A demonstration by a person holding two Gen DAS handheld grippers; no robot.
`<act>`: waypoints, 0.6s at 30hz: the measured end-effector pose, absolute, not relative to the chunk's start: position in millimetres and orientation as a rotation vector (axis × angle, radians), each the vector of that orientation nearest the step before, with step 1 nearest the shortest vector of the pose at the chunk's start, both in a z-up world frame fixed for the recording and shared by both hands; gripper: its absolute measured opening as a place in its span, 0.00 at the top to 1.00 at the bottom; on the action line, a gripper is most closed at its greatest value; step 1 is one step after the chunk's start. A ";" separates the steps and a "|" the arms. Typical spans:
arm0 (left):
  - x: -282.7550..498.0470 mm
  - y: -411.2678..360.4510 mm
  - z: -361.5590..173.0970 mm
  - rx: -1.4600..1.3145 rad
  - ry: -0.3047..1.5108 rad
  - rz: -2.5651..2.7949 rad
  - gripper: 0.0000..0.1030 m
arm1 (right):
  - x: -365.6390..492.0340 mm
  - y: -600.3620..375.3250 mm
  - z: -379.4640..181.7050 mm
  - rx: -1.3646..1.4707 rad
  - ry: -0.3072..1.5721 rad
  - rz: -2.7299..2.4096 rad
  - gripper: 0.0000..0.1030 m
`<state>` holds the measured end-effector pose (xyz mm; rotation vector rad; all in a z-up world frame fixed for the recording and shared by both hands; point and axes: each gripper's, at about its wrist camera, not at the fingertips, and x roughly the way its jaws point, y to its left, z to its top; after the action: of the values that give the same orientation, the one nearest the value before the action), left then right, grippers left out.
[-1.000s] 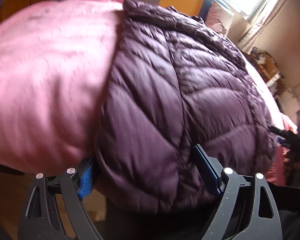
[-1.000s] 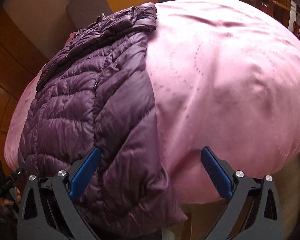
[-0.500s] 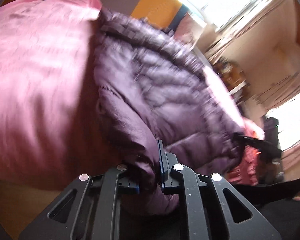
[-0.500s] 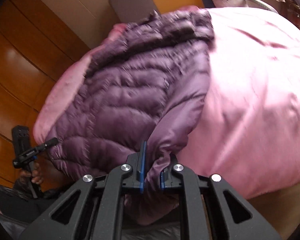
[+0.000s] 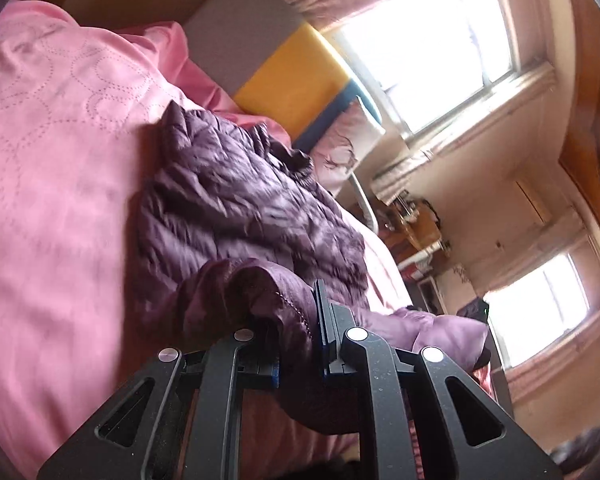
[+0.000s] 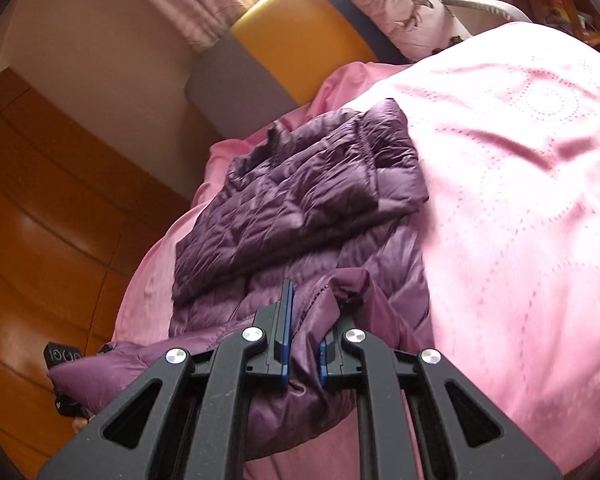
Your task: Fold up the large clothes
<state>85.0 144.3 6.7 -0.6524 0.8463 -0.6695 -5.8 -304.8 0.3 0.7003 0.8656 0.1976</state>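
Observation:
A dark purple quilted puffer jacket (image 5: pixel 236 200) lies on a pink bedspread (image 5: pixel 60 184). In the left wrist view my left gripper (image 5: pixel 298 344) is shut on a bunched corner of the jacket's near hem, lifted off the bed. In the right wrist view the same jacket (image 6: pixel 300 200) shows a sleeve folded across its body, and my right gripper (image 6: pixel 304 344) is shut on the other near corner of the hem, also raised. The lighter lining shows where the hem turns up. The left gripper (image 6: pixel 62 356) peeks out at the lower left behind the raised hem.
A grey and yellow headboard (image 5: pixel 276 56) and a printed pillow (image 6: pixel 404 8) stand at the bed's far end. Bright windows (image 5: pixel 440 44) and cluttered shelves (image 5: pixel 416 224) are beyond the bed. An orange wooden wardrobe (image 6: pixel 40 200) lines the far side.
Both grippers went from open around the hem to shut on it, then lifted and pulled it up off the bed. The cameras tilted up, showing more of the room.

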 end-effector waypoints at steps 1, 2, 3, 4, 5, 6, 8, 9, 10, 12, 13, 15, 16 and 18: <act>95.5 141.1 6.1 -0.649 0.853 -0.649 0.88 | 3.3 -305.6 -1.3 0.701 0.871 0.184 0.91; 105.7 138.5 4.5 -0.652 0.864 -0.637 0.88 | 10.7 -306.5 -3.5 0.698 0.879 0.173 0.91; 115.0 137.0 2.9 -0.656 0.874 -0.621 0.88 | 19.8 -306.1 -5.4 0.693 0.887 0.159 0.89; 122.3 136.7 0.9 -0.661 0.884 -0.597 0.86 | 26.1 -307.8 -7.3 0.695 0.892 0.152 0.86; 131.6 135.6 -0.8 -0.664 0.900 -0.572 0.84 | 33.1 -308.5 -8.8 0.697 0.897 0.145 0.84; 137.7 136.4 -3.2 -0.667 0.909 -0.558 0.80 | 39.1 -309.3 -9.5 0.697 0.900 0.137 0.80; 151.3 139.9 -6.8 -0.682 0.917 -0.517 0.69 | 50.9 -312.2 -13.4 0.705 0.901 0.132 0.68; 154.3 143.0 -7.0 -0.696 0.914 -0.505 0.58 | 53.5 -313.1 -14.5 0.712 0.900 0.133 0.58; 156.4 148.0 -6.8 -0.719 0.902 -0.487 0.47 | 57.5 -314.8 -15.2 0.724 0.897 0.135 0.49; 156.8 159.2 -6.6 -0.751 0.866 -0.464 0.35 | 62.2 -317.9 -15.9 0.749 0.883 0.144 0.31; 156.7 164.3 -6.3 -0.757 0.851 -0.453 0.31 | 63.2 -318.8 -15.2 0.761 0.869 0.152 0.23; 156.2 172.6 -7.9 -0.738 0.837 -0.401 0.29 | 59.0 -321.8 -11.7 0.775 0.832 0.149 0.05; 155.1 175.7 -11.5 -0.731 0.842 -0.387 0.29 | 54.5 -322.9 -9.0 0.766 0.811 0.140 0.04; 151.5 179.4 -23.4 -0.736 0.869 -0.391 0.29 | 44.3 -324.5 -8.6 0.753 0.803 0.140 0.02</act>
<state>151.5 179.4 -23.4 -0.7360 0.8693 -0.3907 44.3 -324.5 -8.6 0.7532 0.8025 0.1403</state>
